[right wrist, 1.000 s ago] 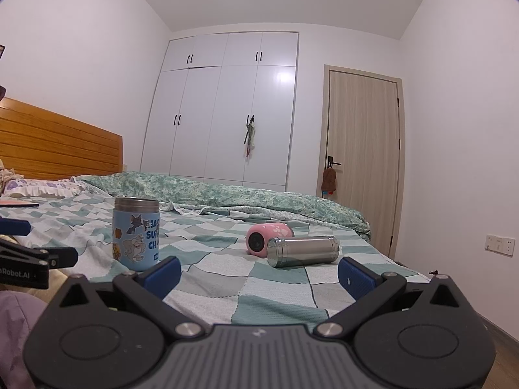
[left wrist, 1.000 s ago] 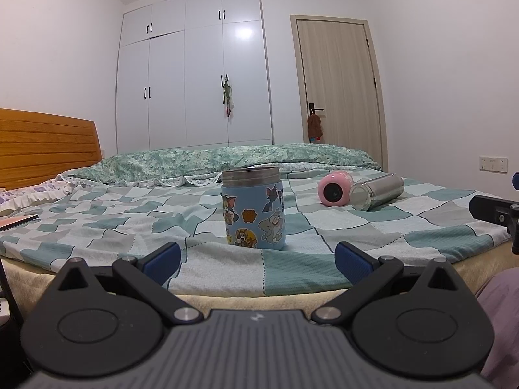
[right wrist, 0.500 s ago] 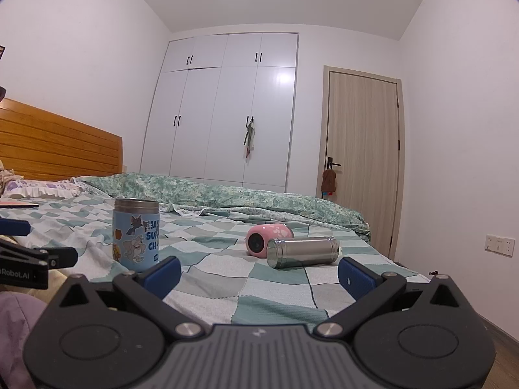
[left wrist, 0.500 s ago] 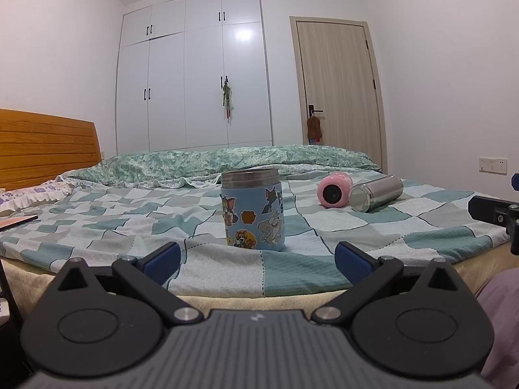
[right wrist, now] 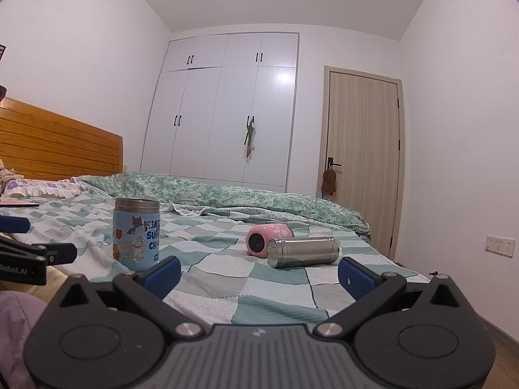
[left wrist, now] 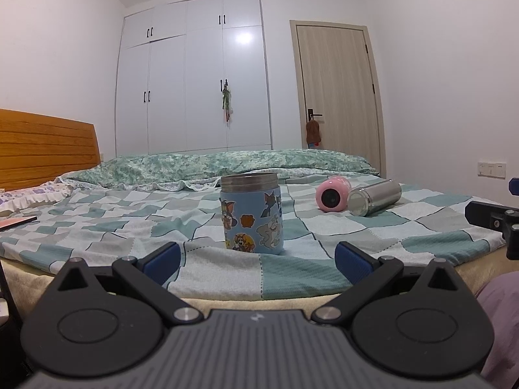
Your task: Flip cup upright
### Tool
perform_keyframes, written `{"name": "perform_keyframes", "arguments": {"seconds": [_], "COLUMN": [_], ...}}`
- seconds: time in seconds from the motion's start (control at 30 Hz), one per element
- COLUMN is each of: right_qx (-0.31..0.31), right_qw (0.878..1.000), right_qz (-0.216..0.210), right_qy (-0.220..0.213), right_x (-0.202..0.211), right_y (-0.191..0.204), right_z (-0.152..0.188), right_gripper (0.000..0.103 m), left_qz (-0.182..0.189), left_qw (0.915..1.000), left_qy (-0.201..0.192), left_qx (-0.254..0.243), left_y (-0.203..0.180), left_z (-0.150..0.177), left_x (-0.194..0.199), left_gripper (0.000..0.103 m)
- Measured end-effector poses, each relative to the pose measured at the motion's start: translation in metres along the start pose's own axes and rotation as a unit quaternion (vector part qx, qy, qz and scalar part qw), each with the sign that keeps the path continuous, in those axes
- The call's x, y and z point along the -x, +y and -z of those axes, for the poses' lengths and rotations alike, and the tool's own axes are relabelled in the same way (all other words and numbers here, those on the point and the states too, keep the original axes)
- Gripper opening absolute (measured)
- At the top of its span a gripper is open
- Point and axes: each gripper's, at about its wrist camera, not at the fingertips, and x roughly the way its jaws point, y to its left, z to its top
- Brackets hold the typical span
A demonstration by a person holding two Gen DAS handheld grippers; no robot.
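Observation:
A blue cartoon-print cup [left wrist: 251,214] with a steel rim stands upright on the checked bedspread [left wrist: 324,265]; it also shows in the right wrist view [right wrist: 136,235]. A pink cup [left wrist: 331,193] and a steel flask [left wrist: 374,197] lie on their sides behind it to the right, touching; both also show in the right wrist view, the pink cup [right wrist: 267,238] behind the flask [right wrist: 303,252]. My left gripper [left wrist: 258,261] is open and empty at the bed's near edge, facing the blue cup. My right gripper [right wrist: 259,275] is open and empty, short of the flask.
A rolled green duvet [left wrist: 233,163] lies across the far side of the bed. A wooden headboard [left wrist: 45,149] is at the left, with a pillow [left wrist: 29,196] and a flat red item [left wrist: 16,222]. A white wardrobe [left wrist: 194,81] and a door [left wrist: 337,97] stand behind.

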Motion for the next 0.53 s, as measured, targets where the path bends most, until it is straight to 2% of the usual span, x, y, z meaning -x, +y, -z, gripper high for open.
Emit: {"name": "perform_keyframes", "arguments": {"seconds": [0.53], "right_qx": [0.001], "right_qw": [1.000], "right_qz": [0.000], "right_qy": [0.000], "right_x": [-0.0006], "right_y": [0.0003], "right_z": [0.0000], "right_gripper": [0.103], "left_qz": [0.001], "left_qw": [1.0000], "left_qy": [0.003], "left_qx": [0.000], "left_y": [0.0001], "left_z": [0.0020], "left_x": [-0.0002], "left_gripper": [0.103]}}
